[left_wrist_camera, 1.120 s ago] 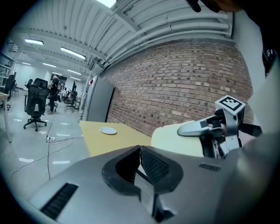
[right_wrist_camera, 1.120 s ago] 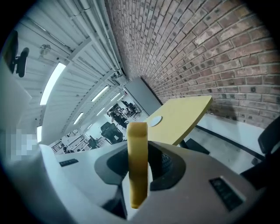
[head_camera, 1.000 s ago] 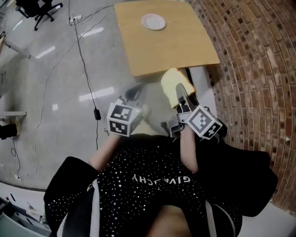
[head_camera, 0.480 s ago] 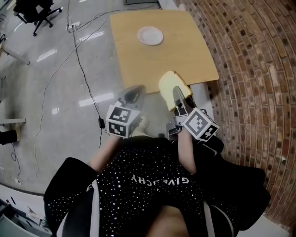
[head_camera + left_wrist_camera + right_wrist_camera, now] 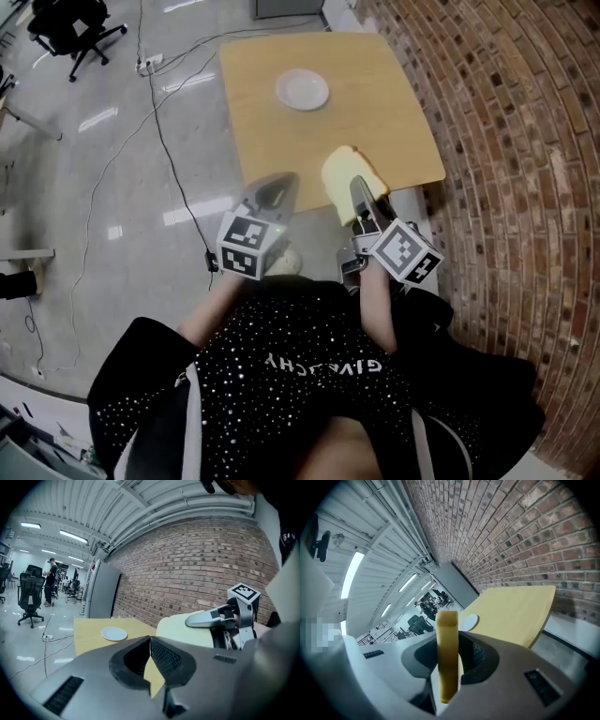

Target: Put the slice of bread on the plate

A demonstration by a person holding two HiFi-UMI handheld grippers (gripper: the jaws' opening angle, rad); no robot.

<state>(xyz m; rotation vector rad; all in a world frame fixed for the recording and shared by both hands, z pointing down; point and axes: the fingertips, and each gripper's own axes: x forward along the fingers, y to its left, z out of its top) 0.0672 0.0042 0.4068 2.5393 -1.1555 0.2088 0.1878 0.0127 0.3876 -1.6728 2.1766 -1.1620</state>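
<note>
A pale yellow slice of bread (image 5: pixel 343 174) stands on edge between the jaws of my right gripper (image 5: pixel 360 190), which is shut on it. It hangs over the near right edge of the wooden table (image 5: pixel 375 122). In the right gripper view the bread (image 5: pixel 447 653) shows edge-on, with the small white plate (image 5: pixel 469 620) far behind it. The plate (image 5: pixel 302 90) sits empty toward the table's far side. My left gripper (image 5: pixel 269 195) is shut on nothing, level with the right one and just short of the table's near edge. The left gripper view shows the plate (image 5: pixel 114 633) and bread (image 5: pixel 180 629).
A brick wall (image 5: pixel 506 141) runs along the table's right side. Cables (image 5: pixel 164 112) trail over the shiny grey floor on the left, and an office chair (image 5: pixel 70 23) stands at the far left. A grey cabinet (image 5: pixel 101 590) stands beyond the table.
Both grippers have moved forward toward the table together, the bread still in the right one. The bread now overlaps the table's near edge, and the plate appears closer.
</note>
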